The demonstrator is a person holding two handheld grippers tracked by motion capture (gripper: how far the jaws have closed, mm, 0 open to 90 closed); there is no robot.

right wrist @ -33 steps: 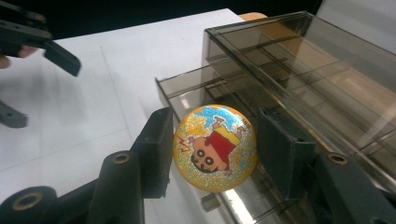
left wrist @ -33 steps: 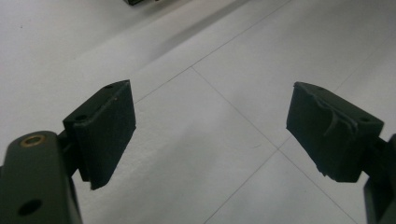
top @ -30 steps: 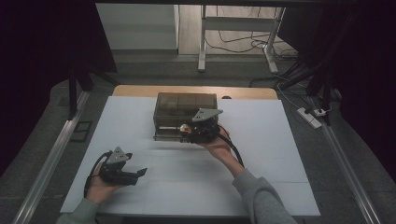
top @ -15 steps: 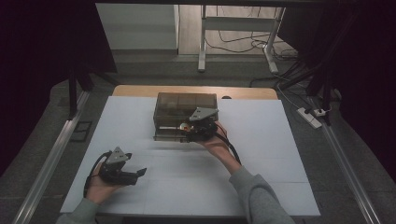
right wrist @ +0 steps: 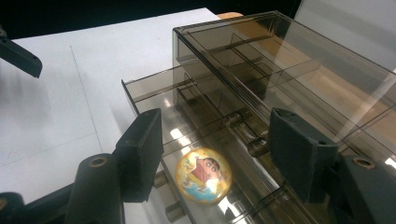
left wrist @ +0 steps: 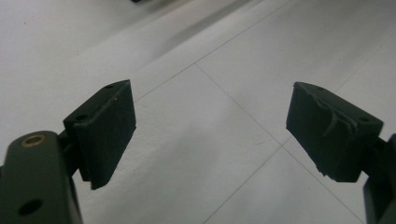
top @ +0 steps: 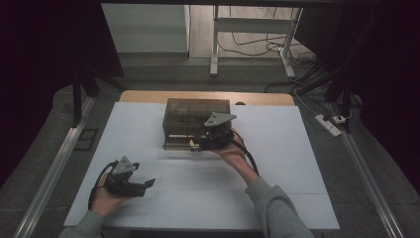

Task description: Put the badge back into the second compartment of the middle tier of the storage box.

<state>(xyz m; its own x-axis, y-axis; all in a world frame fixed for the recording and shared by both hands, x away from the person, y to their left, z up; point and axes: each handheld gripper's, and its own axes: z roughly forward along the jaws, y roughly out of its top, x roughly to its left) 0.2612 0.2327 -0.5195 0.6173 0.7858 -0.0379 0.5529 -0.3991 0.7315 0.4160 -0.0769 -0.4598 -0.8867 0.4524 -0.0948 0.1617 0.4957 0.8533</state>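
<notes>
A smoky see-through drawer box (top: 195, 116) stands at the middle of the white table top (top: 287, 163). One low drawer (right wrist: 154, 88) is pulled out at its front. In it lies a small round piece with a cartoon picture (right wrist: 203, 174). My right gripper (right wrist: 217, 140) is open, with a jaw on each side of the round piece and not touching it. From above, the right gripper (top: 197, 144) is at the box's front face. My left gripper (top: 147, 184) rests near the front left of the table. In its own view the left gripper (left wrist: 210, 107) is open over bare table.
The box has several divided compartments (right wrist: 280, 70) under a clear lid. A wooden table edge (top: 148, 96) shows behind the white top. Metal rails (top: 54, 168) run along both sides. A power strip (top: 329, 124) and cables lie on the floor at the right.
The right gripper has shifted only slightly at the front of the box. The left gripper has stayed where it was.
</notes>
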